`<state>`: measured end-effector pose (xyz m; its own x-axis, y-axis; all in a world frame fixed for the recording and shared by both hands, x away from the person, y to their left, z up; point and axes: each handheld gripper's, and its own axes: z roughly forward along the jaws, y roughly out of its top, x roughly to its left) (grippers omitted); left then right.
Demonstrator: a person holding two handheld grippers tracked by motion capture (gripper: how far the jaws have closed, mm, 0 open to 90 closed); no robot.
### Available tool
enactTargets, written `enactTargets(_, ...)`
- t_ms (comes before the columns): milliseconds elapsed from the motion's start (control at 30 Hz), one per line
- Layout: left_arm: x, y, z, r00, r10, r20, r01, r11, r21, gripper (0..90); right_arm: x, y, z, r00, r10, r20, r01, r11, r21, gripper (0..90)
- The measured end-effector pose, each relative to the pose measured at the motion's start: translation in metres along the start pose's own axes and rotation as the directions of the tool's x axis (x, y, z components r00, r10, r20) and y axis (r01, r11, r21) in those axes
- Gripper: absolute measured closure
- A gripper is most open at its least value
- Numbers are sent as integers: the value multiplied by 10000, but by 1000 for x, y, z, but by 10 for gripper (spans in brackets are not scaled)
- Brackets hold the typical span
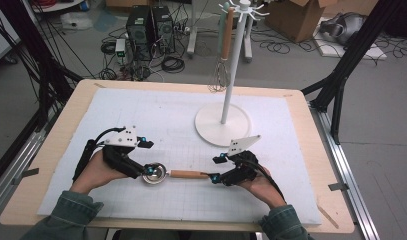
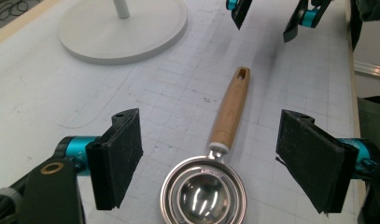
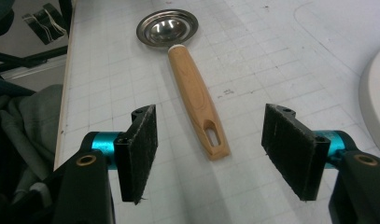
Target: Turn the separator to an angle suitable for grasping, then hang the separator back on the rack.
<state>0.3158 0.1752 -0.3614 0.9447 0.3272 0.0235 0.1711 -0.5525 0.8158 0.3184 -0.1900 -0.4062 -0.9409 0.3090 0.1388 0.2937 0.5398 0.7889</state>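
Observation:
A measuring spoon with a steel bowl [image 1: 155, 173] and a wooden handle [image 1: 188, 174] lies flat on the white grid mat [image 1: 156, 115], near the front. My left gripper [image 1: 147, 157] is open; in the left gripper view its black pads [image 2: 124, 149] stand on either side of the bowl [image 2: 204, 196] without touching it. My right gripper [image 1: 217, 168] is open too. In the right gripper view the slotted end of the handle [image 3: 192, 88] lies on the mat between its pads [image 3: 141, 149], clear of both. The right gripper [image 2: 267, 16] also shows beyond the handle in the left gripper view.
A white utensil stand with a round base [image 1: 222, 125] rises behind the right gripper, and a whisk [image 1: 220, 75] hangs from its top. The wooden table edge [image 1: 336, 200] frames the mat. Computers [image 1: 150, 30], cables and a cardboard box [image 1: 296, 17] sit on the floor beyond.

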Motion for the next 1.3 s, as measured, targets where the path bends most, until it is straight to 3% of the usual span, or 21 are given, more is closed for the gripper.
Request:
enactTargets(333, 4, -3, 20, 9985, 199, 518, -231, 9977, 633, 297, -1, -1, 0, 10000, -37, 29, 37, 10000, -49, 360)
enactTargets(667, 1, -8, 51, 9911, 640, 1170, -815, 9851, 1516, 396, 0, -5, 16, 10000, 7, 42, -8, 9995, 304, 399)
enactTargets(1000, 1, -13, 79, 9854, 706, 1546, -1021, 9731, 2064, 477, 0, -8, 38, 9996, -141, 254, 119, 9962, 862, 465)
enactTargets(1300, -2, -12, 94, 9817, 772, 1738, -1199, 9607, 2504, 582, -3, -9, 38, 9988, -101, 481, 59, 9961, 875, 484)
